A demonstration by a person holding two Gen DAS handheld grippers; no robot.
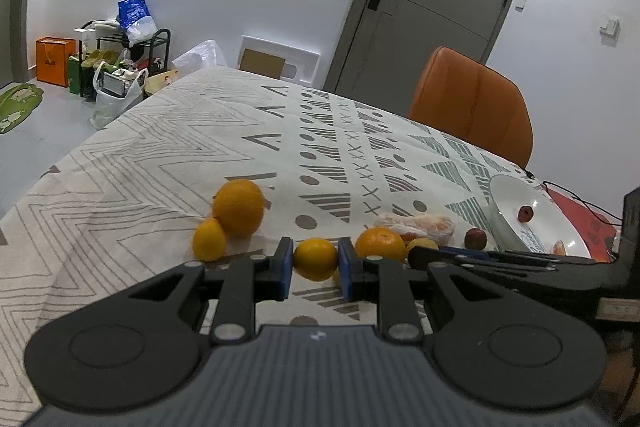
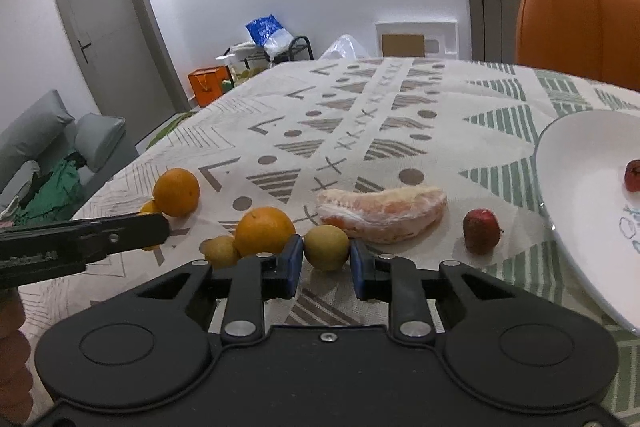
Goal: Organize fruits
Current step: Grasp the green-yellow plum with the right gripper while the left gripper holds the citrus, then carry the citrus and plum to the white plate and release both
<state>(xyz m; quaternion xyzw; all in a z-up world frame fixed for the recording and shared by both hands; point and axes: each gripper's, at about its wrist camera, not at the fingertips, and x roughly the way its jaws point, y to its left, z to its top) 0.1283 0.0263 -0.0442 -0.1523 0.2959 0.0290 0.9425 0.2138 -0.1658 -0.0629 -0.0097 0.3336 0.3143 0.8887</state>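
Fruits lie on a patterned tablecloth. My left gripper (image 1: pixel 315 263) has its blue pads against both sides of a small yellow-orange citrus (image 1: pixel 315 258); it looks shut on it. A big orange (image 1: pixel 239 207) and a small yellow fruit (image 1: pixel 209 239) lie to its left, another orange (image 1: pixel 380 244) to its right. My right gripper (image 2: pixel 326 261) is open around a small yellow-green fruit (image 2: pixel 326 247), with gaps at both pads. A peeled pomelo wedge (image 2: pixel 382 213) and a small red fruit (image 2: pixel 481 231) lie beyond. A white plate (image 2: pixel 580 211) at right holds a red fruit (image 2: pixel 633 175).
An orange chair (image 1: pixel 472 103) stands behind the table's far side. A second small yellow fruit (image 2: pixel 221 250) and an orange (image 2: pixel 264 231) lie left of my right gripper. Black cables (image 1: pixel 580 201) and a red mat lie right of the plate. Doors, bags and a rack are in the background.
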